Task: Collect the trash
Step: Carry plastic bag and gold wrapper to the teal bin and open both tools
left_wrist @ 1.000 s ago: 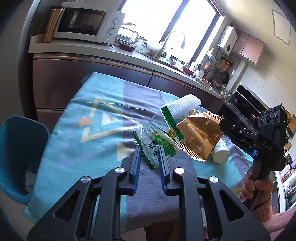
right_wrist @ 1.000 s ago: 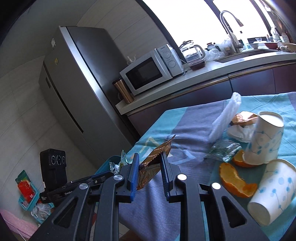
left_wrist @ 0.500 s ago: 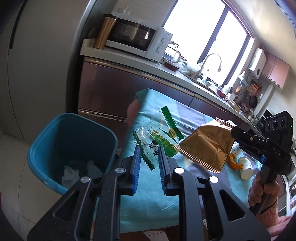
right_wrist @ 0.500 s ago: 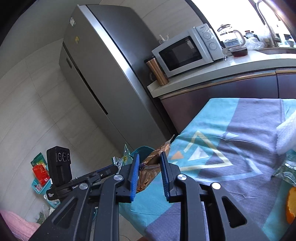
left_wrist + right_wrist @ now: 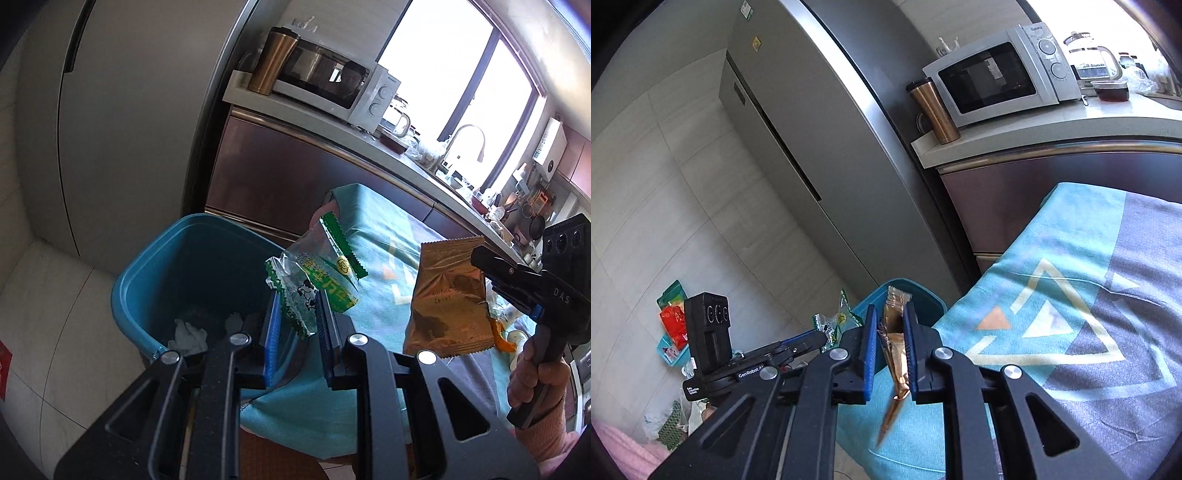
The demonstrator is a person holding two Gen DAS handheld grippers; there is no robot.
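Both grippers now reach the blue bin (image 5: 155, 280) — left gripper (image 5: 297, 325) clamps the green-edged wrapper (image 5: 314, 277), right gripper (image 5: 890, 345), jaws just tightened, pinches the gold packet (image 5: 895, 332) — drop comes next.

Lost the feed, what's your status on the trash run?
Left gripper clamps green wrapper beside blue bin. Right gripper, jaws just closing, grips gold wrapper. Path looks clear.

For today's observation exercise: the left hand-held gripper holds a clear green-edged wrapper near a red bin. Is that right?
Not quite: the bin is blue, not red, as the left wrist view shows. The left hand-held gripper does hold the clear green-edged wrapper near it.
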